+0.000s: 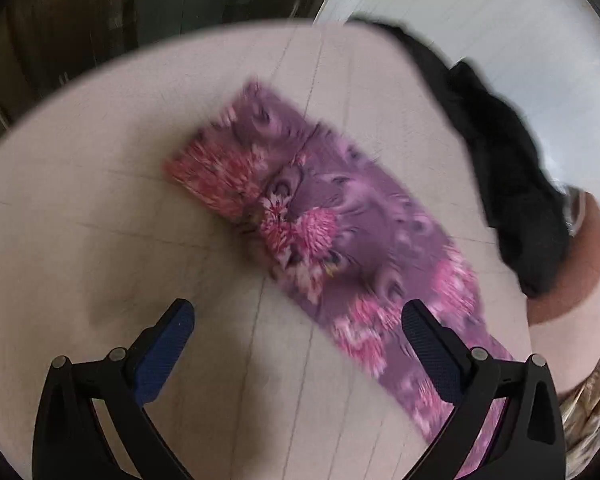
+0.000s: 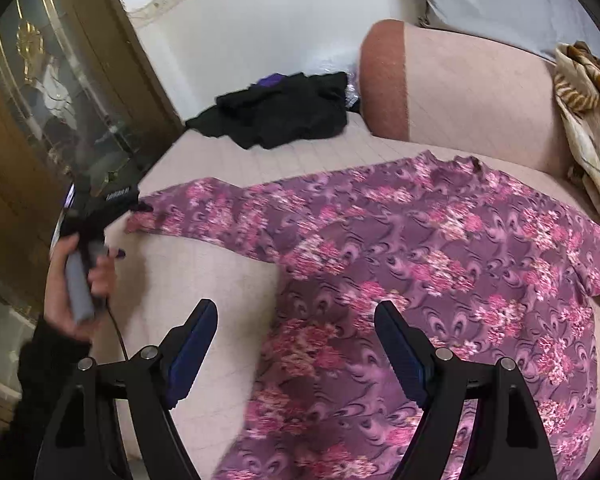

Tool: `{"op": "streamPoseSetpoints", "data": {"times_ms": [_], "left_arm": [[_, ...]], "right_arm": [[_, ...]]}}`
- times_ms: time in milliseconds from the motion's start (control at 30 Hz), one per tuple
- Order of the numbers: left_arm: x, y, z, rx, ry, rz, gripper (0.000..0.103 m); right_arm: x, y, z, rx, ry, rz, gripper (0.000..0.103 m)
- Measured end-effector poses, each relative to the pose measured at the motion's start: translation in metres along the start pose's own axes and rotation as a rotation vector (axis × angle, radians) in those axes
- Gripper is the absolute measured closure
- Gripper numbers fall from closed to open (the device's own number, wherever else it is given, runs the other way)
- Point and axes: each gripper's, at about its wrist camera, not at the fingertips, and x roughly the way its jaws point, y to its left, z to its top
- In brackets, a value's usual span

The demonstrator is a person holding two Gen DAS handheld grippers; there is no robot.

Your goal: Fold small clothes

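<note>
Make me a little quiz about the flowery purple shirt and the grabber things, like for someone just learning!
1. True or false: the purple floral shirt is rolled into a ball.
2. What dark thing lies beyond the shirt's sleeve? A) black clothes pile B) a shoe C) a book
3. Fill in: the right gripper has its jaws ____ with nothing pinched between them.

Key
1. False: it lies spread flat on the pale cushion, one sleeve stretched out.
2. A.
3. Open. The left gripper is open too, hovering by the sleeve end.
</note>
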Motion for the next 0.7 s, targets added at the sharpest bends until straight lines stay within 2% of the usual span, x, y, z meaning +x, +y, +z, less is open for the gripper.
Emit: {"op": "streamPoseSetpoints", "data": {"times_ms": [67,100,133,167,200,233,267,300,367,467,533,633,700], "left_arm": [[0.002,-0.009,0.007,0.017,-0.067,0.053,0.004],[0.003,-0.020,0.008,0.061,-0.095,0.078,0.026],[0.006,-0.028,0.010,0.097,-0.098,0.106,0.037],[0.008,-0.035,0.011,0.114,-0.104,0.161,0.053],[0.008,-0.037,0.013,0.115,-0.118,0.171,0.080],[0.006,-0.039,0.013,0.123,-0.122,0.168,0.099],[-0.002,-0.043,0.011,0.141,-0.128,0.151,0.099],[-0.013,-0.049,0.004,0.161,-0.168,0.166,0.099],[-0.049,-0.069,-0.019,0.270,-0.303,0.200,0.099],[-0.127,-0.113,-0.091,0.507,-0.532,0.149,0.099],[-0.168,-0.138,-0.144,0.656,-0.639,0.100,0.099],[-0.208,-0.166,-0.220,0.869,-0.693,-0.026,0.099],[-0.217,-0.183,-0.272,1.011,-0.653,-0.139,0.099]], "right_arm": [[0.001,-0.009,-0.004,0.013,0.003,-0.012,0.018],[-0.001,-0.015,-0.006,0.021,0.002,-0.018,0.018],[-0.003,-0.018,-0.007,0.024,-0.001,-0.022,0.018],[-0.006,-0.021,-0.008,0.027,-0.003,-0.024,0.018],[-0.010,-0.026,-0.009,0.027,-0.010,-0.025,0.018],[-0.014,-0.029,-0.010,0.029,-0.016,-0.028,0.018],[-0.018,-0.034,-0.011,0.034,-0.022,-0.029,0.018],[-0.023,-0.041,-0.012,0.045,-0.027,-0.026,0.018],[-0.033,-0.052,-0.016,0.071,-0.035,-0.016,0.018],[-0.048,-0.074,-0.024,0.110,-0.056,-0.007,0.018],[-0.059,-0.092,-0.031,0.142,-0.068,-0.008,0.018],[-0.075,-0.116,-0.043,0.193,-0.089,-0.012,0.018],[-0.087,-0.134,-0.050,0.225,-0.107,-0.014,0.018]]}}
